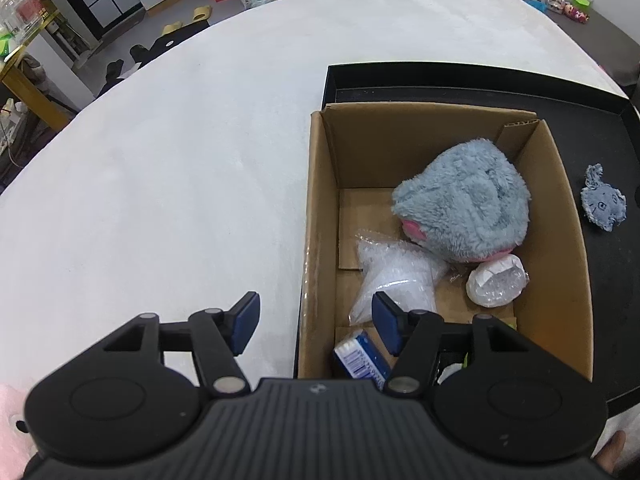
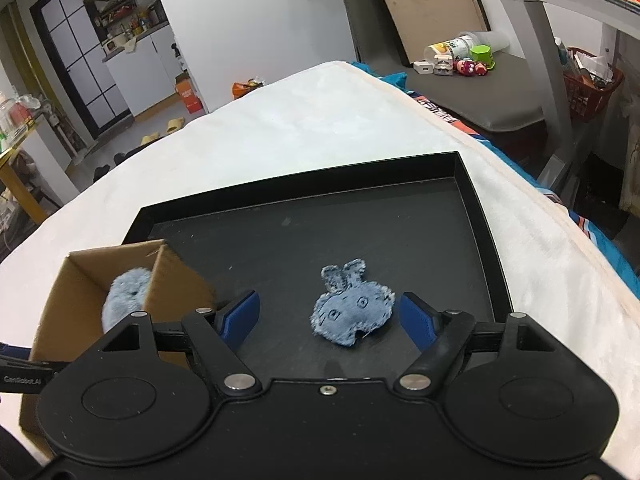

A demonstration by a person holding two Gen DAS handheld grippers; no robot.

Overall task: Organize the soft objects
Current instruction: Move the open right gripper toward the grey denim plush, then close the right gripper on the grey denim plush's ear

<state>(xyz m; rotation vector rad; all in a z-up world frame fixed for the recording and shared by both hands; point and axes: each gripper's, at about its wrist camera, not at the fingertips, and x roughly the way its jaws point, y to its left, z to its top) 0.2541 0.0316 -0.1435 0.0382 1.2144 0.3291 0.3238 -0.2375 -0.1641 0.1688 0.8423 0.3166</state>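
Observation:
A cardboard box (image 1: 320,216) stands in a black tray (image 1: 600,152) on a white cloth. Inside lie a fluffy grey plush with pink trim (image 1: 464,204), a clear bag of white filling (image 1: 394,276), a round plastic-wrapped white bundle (image 1: 496,280) and a blue-white packet (image 1: 360,356). My left gripper (image 1: 316,322) hangs open over the box's left wall, with nothing between its pads. A small flat blue-grey bunny face (image 2: 350,310) lies on the tray floor. My right gripper (image 2: 330,320) is open, its pads standing on either side of the bunny without touching it.
The white cloth (image 1: 160,184) spreads wide to the left of the tray. The box (image 2: 80,292) sits at the tray's left in the right wrist view. Toys and bottles (image 2: 460,56) lie on a grey bench beyond the bed's right edge.

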